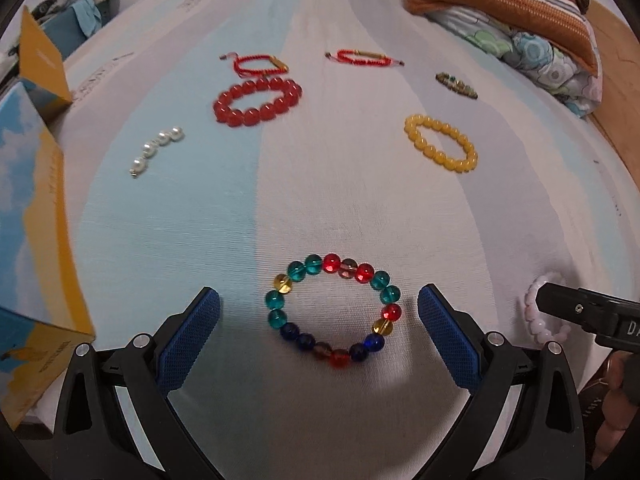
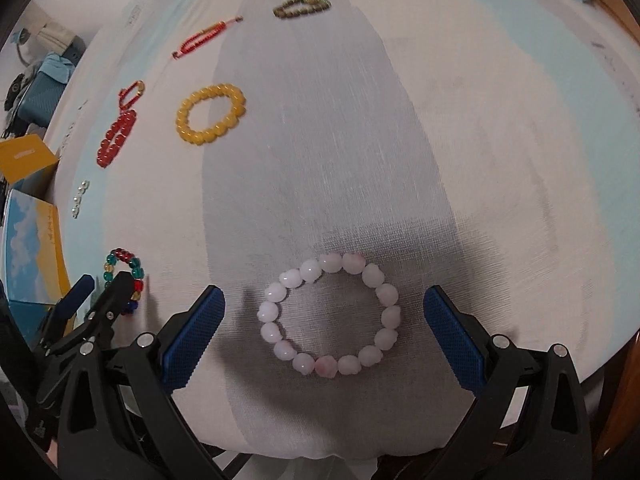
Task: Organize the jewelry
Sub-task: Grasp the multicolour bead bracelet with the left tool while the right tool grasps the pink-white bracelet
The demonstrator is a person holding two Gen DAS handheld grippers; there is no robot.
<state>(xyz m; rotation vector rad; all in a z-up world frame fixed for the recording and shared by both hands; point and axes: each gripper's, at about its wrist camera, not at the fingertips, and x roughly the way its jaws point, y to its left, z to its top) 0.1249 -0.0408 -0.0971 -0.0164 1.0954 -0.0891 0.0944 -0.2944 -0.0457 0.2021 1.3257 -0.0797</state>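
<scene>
Item one: multicoloured glass-bead bracelet (image 1: pixel 333 312), flat on the striped bed sheet (image 1: pixel 280 200), centred between the spread, empty jaws of the left gripper (image 1: pixel 319 330).

Item two: pale pink round-bead bracelet (image 2: pixel 329 315), likewise framed by the right gripper (image 2: pixel 324 330), jaws released.

Each ring lies directly ahead of its own gripper; no long axis.

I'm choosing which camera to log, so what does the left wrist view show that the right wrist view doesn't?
Only the left wrist view shows the striped orange pillow and the multicolour bracelet whole between the open left gripper.

Only the right wrist view shows the pink bracelet whole between the open right gripper.

Both show the yellow bracelet and red bead bracelet.
</scene>
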